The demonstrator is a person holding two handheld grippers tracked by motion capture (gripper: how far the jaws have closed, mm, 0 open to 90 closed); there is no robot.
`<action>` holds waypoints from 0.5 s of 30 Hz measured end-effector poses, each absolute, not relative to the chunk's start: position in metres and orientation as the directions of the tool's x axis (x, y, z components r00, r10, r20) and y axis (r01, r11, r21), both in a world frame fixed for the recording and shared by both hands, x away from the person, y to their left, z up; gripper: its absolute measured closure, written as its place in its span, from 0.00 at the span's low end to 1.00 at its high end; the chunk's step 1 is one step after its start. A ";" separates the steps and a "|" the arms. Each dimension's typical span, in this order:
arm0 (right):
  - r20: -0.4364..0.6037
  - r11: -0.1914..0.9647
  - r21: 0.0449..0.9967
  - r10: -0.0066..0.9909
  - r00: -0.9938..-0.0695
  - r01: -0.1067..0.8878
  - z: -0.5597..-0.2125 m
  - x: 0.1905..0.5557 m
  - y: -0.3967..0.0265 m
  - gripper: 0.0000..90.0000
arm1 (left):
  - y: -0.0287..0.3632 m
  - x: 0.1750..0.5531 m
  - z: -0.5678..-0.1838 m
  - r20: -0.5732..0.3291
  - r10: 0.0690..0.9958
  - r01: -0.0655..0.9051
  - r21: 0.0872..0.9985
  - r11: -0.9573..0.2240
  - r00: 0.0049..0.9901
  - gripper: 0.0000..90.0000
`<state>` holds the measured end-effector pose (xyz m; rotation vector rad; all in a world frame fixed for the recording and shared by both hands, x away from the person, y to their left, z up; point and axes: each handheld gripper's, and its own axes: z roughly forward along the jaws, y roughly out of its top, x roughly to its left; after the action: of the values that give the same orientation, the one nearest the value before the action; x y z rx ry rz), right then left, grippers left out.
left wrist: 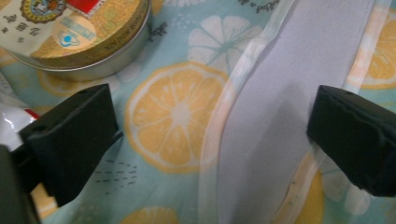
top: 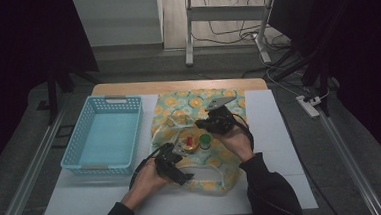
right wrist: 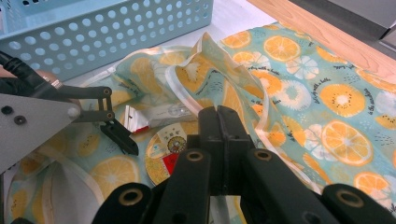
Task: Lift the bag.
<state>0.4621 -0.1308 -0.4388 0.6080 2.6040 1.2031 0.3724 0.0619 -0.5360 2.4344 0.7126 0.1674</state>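
- A fruit-print bag [top: 200, 137] lies flat on a white mat [top: 276, 147] in the middle of the table [top: 177, 86]; its far edge reaches almost to the bare wood strip at the far side.
- The bag's handle [left wrist: 280, 93] loops open at its near end, with the mat showing through the loop.
- One round tin [top: 188, 142] sits on the bag near its middle, gold lid with a red patch.
- One small tube [right wrist: 159, 114] lies just beyond the tin, partly under a raised fold of cloth.
- One green-topped object [top: 206, 139] stands right of the tin, just beside it; too small to say what it is.
- The left gripper [top: 174, 156] hangs low over the bag's near left part, jaws wide apart and holding nothing; the tin is just off its far-side jaw, and the handle's edge runs between the jaws.
- The right gripper [top: 204, 124] is over the bag's far middle, jaws pressed together; cloth seems pinched between them and rises in a fold there, though the pads hide the contact.
- One blue basket [top: 105, 133] stands left of the bag, apart from it by a strip of bare mat.
- Right of the bag the mat lies bare to its edge, and a band of it is bare along the near side.
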 end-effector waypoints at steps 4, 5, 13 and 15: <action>-0.017 0.582 0.764 0.450 -0.893 0.279 -0.438 0.462 -0.131 1.00 | 0.062 0.374 -0.532 -0.042 0.538 0.467 0.556 -0.687 0.842 0.11; -0.017 0.582 0.764 0.449 -0.893 0.278 -0.438 0.462 -0.131 1.00 | 0.063 0.375 -0.531 -0.041 0.539 0.467 0.557 -0.687 0.842 0.14; -0.018 0.583 0.764 0.447 -0.894 0.276 -0.439 0.462 -0.130 1.00 | 0.069 0.379 -0.528 -0.042 0.559 0.480 0.567 -0.669 0.828 0.40; -0.017 0.583 0.764 0.448 -0.894 0.278 -0.439 0.461 -0.129 1.00 | 0.069 0.380 -0.527 -0.042 0.565 0.487 0.561 -0.669 0.824 0.45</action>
<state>0.4614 -0.1292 -0.4387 0.6053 2.6050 1.2030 0.3800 0.0694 -0.5271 2.4345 0.7713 0.1811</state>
